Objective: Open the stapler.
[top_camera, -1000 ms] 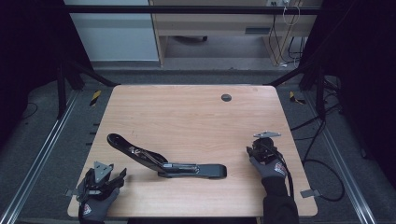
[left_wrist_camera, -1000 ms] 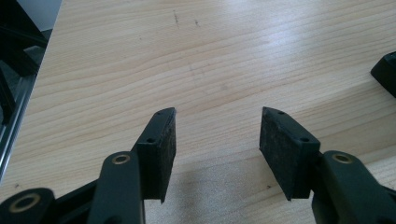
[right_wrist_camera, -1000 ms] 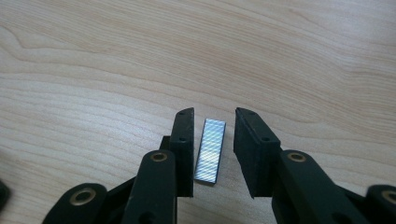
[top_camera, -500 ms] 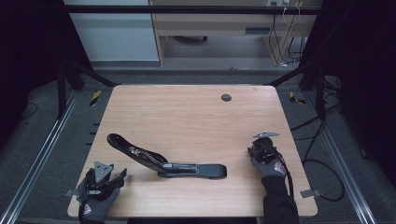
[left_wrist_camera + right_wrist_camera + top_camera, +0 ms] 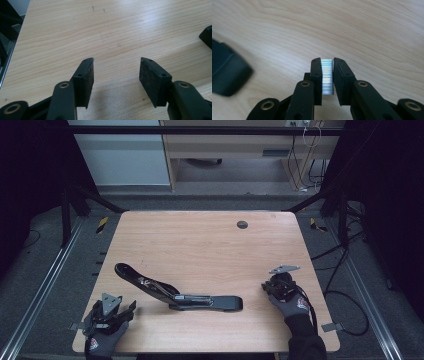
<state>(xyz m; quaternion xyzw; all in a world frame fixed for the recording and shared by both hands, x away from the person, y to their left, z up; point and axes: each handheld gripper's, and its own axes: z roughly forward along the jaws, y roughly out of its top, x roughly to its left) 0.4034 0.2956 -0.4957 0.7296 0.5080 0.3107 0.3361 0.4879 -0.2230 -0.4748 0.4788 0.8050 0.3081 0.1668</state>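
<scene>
Right gripper view: right gripper point(image 5: 327, 75) jaws have just closed on a staple strip point(image 5: 327, 76); the open stapler point(image 5: 175, 292) remains unloaded; left gripper point(image 5: 116, 77) gapes empty.

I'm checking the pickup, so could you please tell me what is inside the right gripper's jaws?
The right gripper is shut on a strip of staples, silvery and ribbed, above the table. The strip's flat sides are covered by the pads.
</scene>
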